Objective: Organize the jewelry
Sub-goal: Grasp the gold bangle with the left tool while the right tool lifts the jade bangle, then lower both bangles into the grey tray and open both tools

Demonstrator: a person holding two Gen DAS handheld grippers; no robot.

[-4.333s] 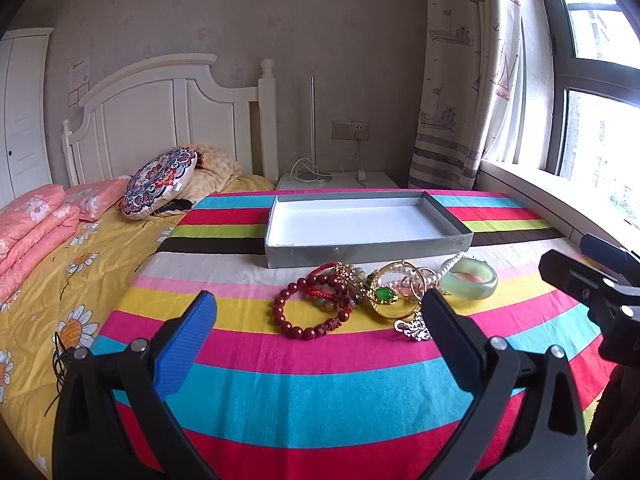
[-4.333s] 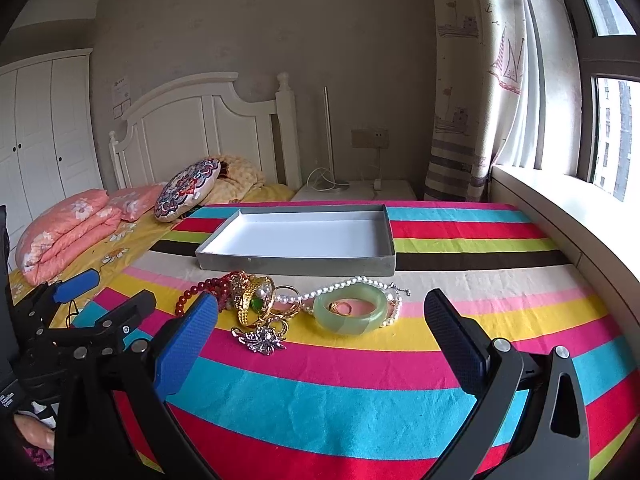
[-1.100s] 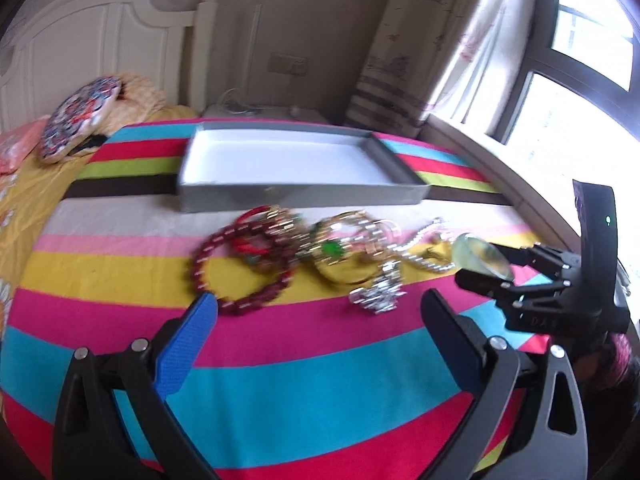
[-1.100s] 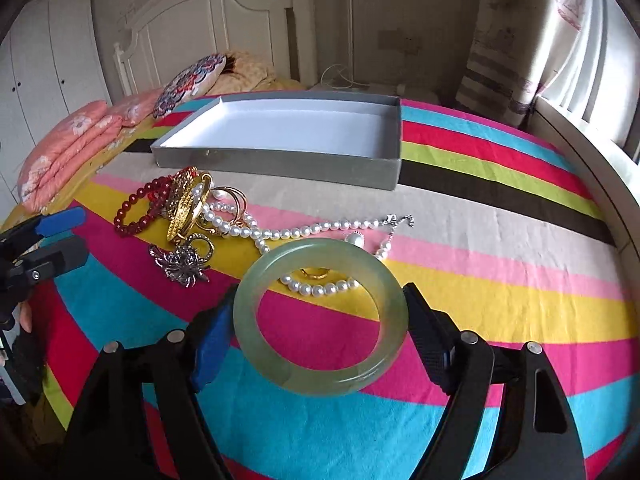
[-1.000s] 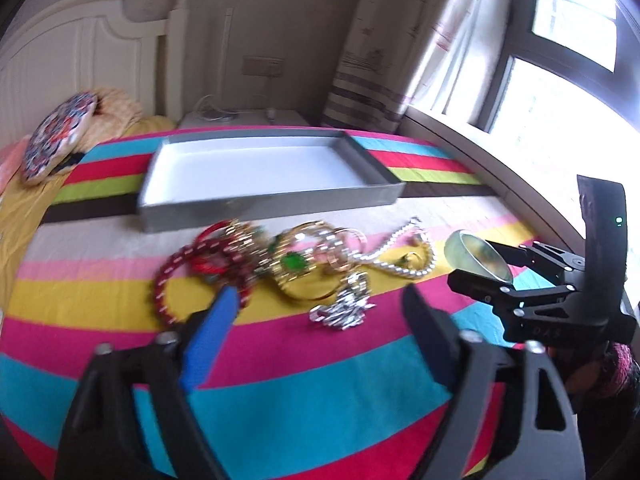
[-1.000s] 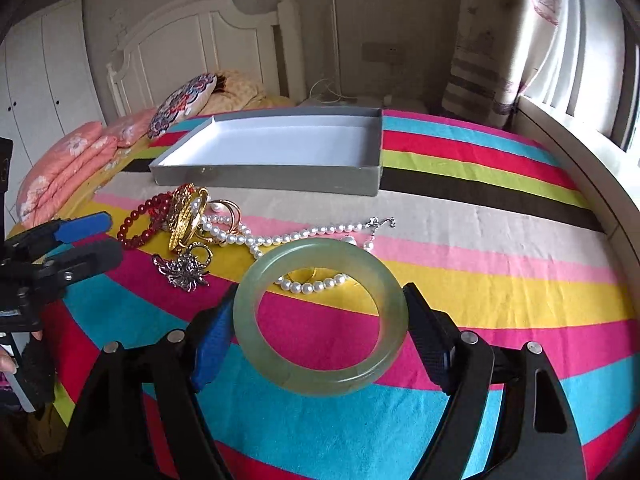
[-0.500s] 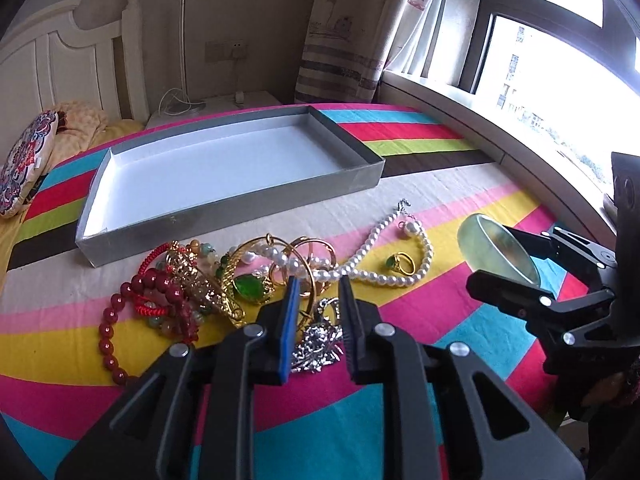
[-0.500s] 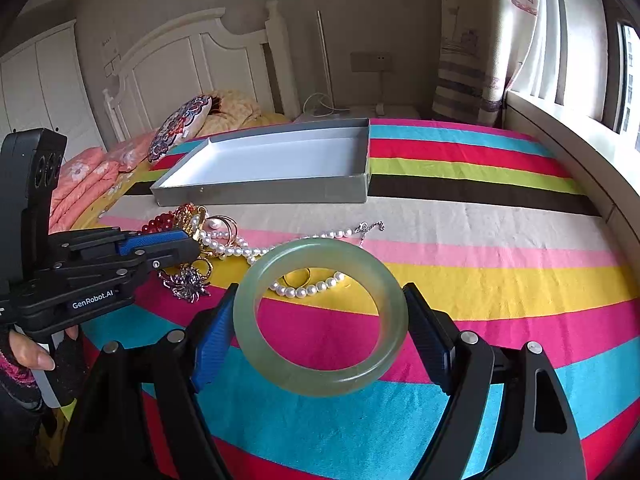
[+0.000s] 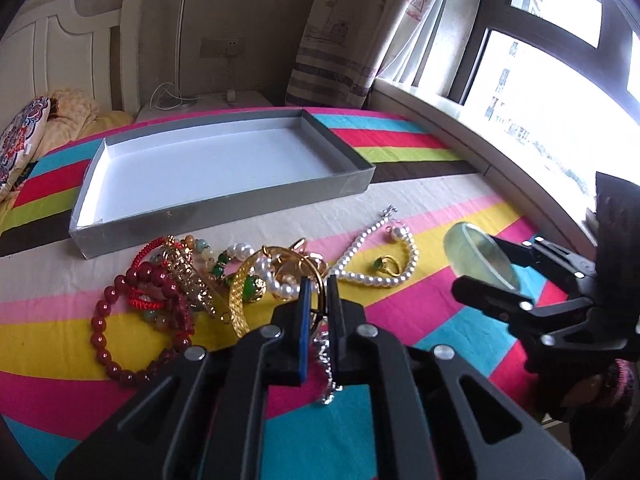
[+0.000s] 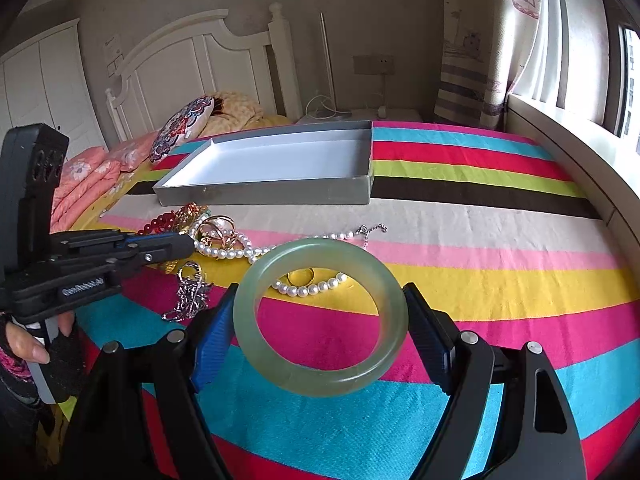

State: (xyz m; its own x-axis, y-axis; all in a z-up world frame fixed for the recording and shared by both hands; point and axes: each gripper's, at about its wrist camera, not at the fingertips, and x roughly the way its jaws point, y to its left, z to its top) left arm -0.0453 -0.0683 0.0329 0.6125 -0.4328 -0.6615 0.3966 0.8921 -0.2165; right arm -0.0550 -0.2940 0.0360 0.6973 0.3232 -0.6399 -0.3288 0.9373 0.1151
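Observation:
My left gripper (image 9: 318,292) has its jaws closed down on the top of a silver brooch (image 9: 326,360), which trails back under the fingers onto the cloth; from the right wrist view the left gripper (image 10: 182,246) lies over the silver brooch (image 10: 190,292). My right gripper (image 10: 320,304) is shut on a pale green jade bangle (image 10: 320,380), held above the cloth. From the left, that jade bangle (image 9: 468,256) sits in the right gripper (image 9: 492,264). A grey box (image 9: 224,216) with a white floor stands empty behind the jewelry.
On the striped cloth (image 10: 500,264) lie a pearl necklace (image 9: 376,276), a gold ring (image 9: 386,266), a gold bangle with a green stone (image 9: 244,296) and a red bead bracelet (image 9: 100,328). A window sill (image 10: 568,148) runs along the right. A hand (image 10: 28,344) holds the left gripper.
The left gripper's jaws went from wide open to closed as it moved in over the jewelry pile to the silver brooch. The right gripper kept the jade bangle still.

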